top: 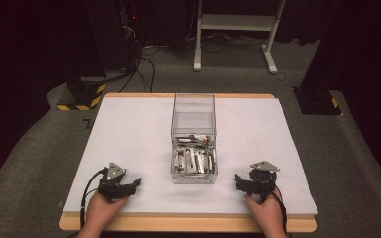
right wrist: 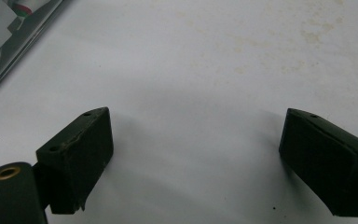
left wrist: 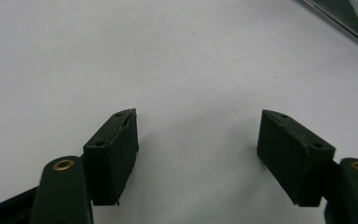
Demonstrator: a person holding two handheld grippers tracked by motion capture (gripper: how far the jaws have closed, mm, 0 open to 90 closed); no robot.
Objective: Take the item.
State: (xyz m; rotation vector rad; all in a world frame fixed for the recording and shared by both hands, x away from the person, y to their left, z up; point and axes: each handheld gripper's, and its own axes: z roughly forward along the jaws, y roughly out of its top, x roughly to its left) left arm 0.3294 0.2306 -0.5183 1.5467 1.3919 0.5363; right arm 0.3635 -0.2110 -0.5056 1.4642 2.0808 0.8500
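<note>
White-topped table (top: 129, 129) — one clear box (top: 194, 134) of tubes at centre.

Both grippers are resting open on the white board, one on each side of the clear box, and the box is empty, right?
Not quite: the clear box isn't empty. The high view shows small packets piled in its near end. The left gripper and right gripper do sit open either side of it on the board.

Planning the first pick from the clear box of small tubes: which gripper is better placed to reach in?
Roughly even: left gripper and right gripper flank the clear box, jaws open and empty. Left looks marginally nearer.
</note>
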